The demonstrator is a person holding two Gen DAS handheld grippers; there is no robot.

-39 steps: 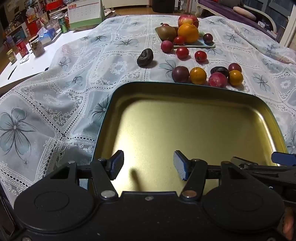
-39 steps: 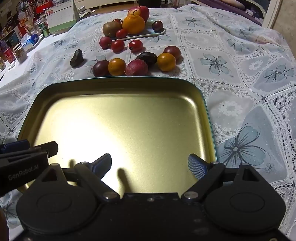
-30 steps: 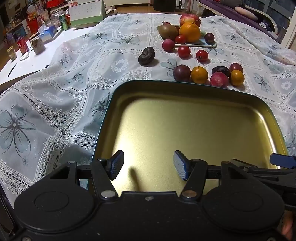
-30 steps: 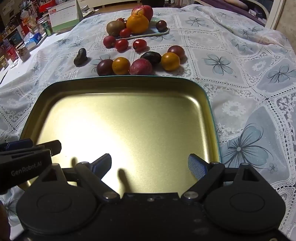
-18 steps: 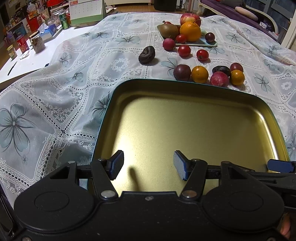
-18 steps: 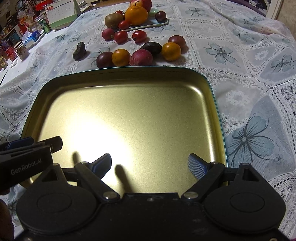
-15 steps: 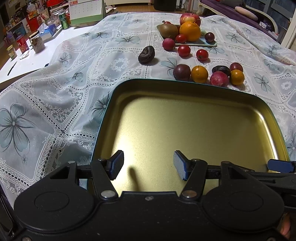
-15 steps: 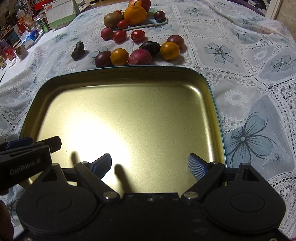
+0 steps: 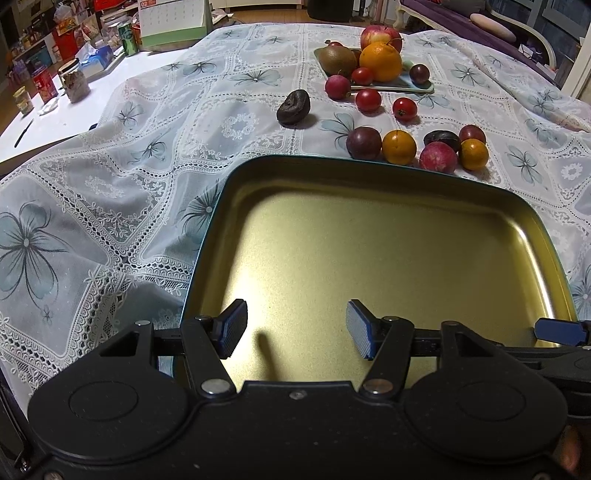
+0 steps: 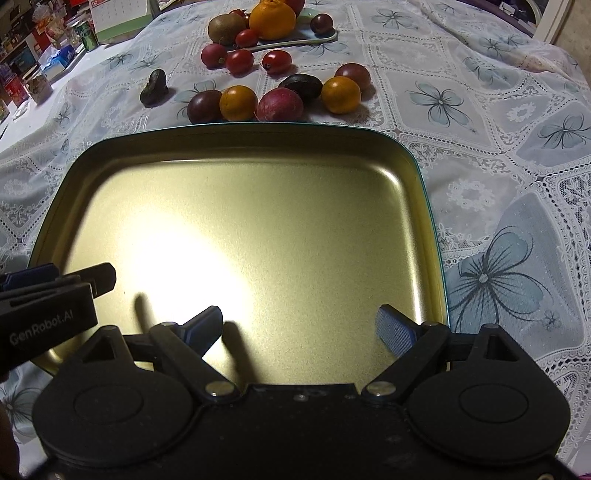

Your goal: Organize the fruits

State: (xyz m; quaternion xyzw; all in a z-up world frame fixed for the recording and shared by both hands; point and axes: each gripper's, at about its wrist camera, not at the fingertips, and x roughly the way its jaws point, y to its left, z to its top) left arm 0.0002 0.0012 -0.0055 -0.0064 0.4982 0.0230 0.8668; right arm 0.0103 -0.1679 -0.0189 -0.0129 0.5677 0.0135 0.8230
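A gold metal tray [image 9: 388, 254] [image 10: 240, 221] lies bare on the lace tablecloth right in front of both grippers. My left gripper [image 9: 295, 330] is open and empty over the tray's near left part. My right gripper [image 10: 301, 328] is open and empty over its near right part. Beyond the tray's far rim lies a row of small fruits: a dark plum [image 9: 364, 143] [image 10: 204, 106], a small orange [image 9: 399, 147] [image 10: 238, 103], a red plum [image 9: 437, 157] [image 10: 279, 105] and another orange [image 9: 473, 154] [image 10: 340, 95]. A dark wrinkled fruit [image 9: 293, 107] [image 10: 154, 87] lies apart on the left.
A small plate [image 9: 391, 86] at the back holds an orange [image 9: 380, 61], a kiwi, an apple and small fruits; cherry tomatoes [image 9: 404, 108] lie before it. Jars, a can [image 9: 129, 34] and a calendar stand at the far left on the white table.
The right gripper has moved forward a little toward the fruits, so they look larger and higher in its view. The left gripper has barely moved. Both jaws stay open.
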